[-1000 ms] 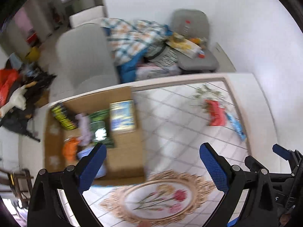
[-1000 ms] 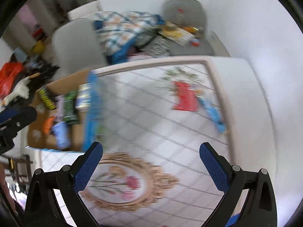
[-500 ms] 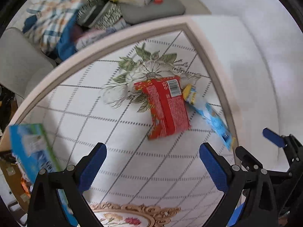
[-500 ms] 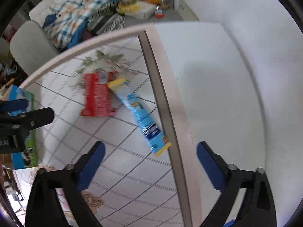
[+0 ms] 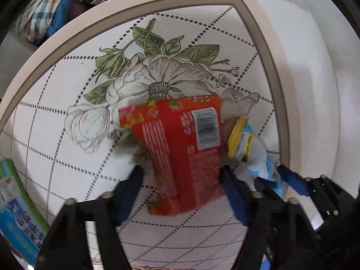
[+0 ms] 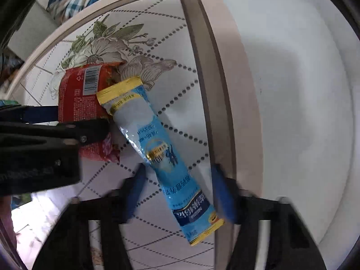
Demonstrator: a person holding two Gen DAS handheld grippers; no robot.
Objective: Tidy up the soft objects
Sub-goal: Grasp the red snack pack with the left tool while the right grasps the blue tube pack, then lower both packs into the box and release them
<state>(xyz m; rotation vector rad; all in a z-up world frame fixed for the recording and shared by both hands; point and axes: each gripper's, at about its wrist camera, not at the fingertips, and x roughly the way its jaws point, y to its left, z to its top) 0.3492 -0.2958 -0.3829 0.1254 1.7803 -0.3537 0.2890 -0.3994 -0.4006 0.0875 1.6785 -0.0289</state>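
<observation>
Left wrist view shows the table [image 5: 67, 153], its floral cloth under a red packet [image 5: 180, 153] that lies flat at the middle, with the left gripper [image 5: 182, 186] set around the packet's near end, jaws wide and blurred, pads just beside its edges. Right wrist view shows the blue sachet [image 6: 155, 153] lying slantwise near the cloth's border, its yellow end overlapping the packet, and the right gripper [image 6: 177, 193] straddling its lower part, jaws wide, not clamped.
</observation>
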